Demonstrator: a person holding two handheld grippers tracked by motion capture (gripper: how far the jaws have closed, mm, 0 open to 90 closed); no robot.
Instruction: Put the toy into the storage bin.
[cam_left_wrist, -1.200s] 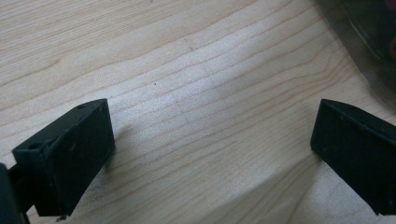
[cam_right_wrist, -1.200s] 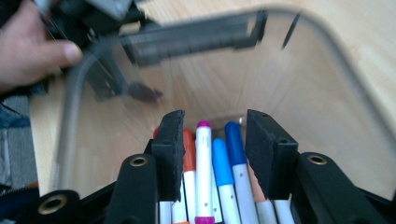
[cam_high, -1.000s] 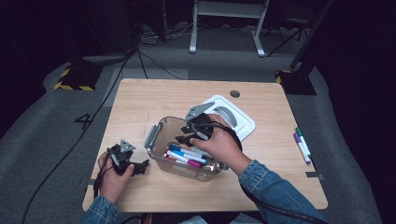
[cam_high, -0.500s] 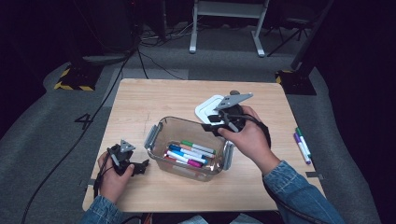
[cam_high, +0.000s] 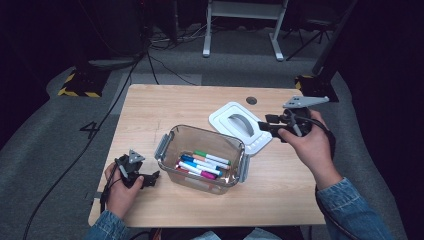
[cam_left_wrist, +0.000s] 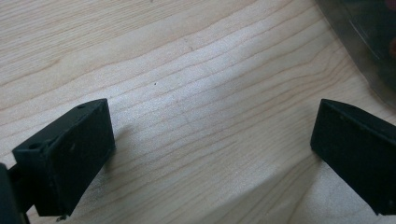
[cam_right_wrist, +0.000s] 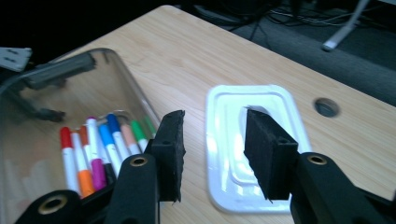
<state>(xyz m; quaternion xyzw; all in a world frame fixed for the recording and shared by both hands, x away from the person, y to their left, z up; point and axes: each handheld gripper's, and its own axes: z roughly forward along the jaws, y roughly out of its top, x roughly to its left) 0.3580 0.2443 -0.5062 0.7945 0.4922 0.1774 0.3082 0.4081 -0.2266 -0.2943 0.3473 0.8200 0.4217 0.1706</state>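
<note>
Hovering beside the white lid, the right tool is nearer, half open and empty; left tool open, resting on the counter.

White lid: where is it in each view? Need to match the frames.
High view: lid lies right of centre on the table, behind the clear box, touching its far right corner.
Left gripper view: not in it.
Right gripper view: lid at centre, partly behind the jaws.
Shared landmark: the clear box of markers.
</note>
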